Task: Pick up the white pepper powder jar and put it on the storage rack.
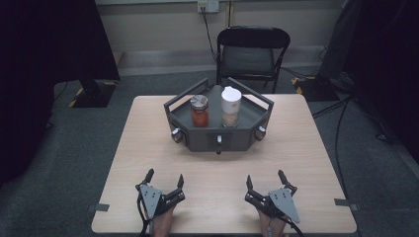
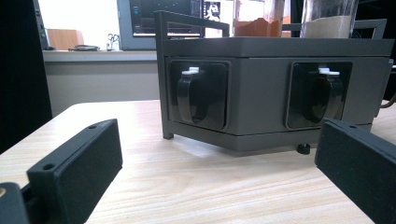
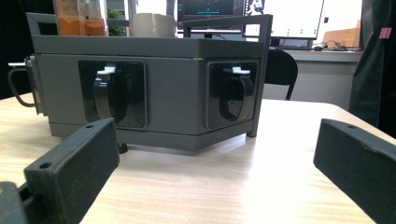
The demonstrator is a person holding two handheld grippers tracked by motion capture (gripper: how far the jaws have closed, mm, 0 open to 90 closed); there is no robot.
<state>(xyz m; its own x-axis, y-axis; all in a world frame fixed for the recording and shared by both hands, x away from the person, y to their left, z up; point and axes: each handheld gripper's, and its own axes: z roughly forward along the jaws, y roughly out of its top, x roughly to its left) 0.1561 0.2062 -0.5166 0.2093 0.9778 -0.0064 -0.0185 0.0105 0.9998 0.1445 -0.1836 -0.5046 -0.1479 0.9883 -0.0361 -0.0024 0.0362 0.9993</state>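
I rest my left gripper (image 1: 164,179) on the near table edge, jaws spread wide and empty, aimed at the grey tray (image 1: 184,114) well apart at the far middle. It holds a red-filled jar (image 1: 199,111) left of a white-lidded jar (image 1: 230,107) of pale powder. My right gripper (image 1: 265,180) sits likewise, jaws apart.

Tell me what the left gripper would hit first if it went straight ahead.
Probably the grey hexagonal rack: the open left gripper faces its front wall between two black knobs, with bare table before it. Depth is uncertain.
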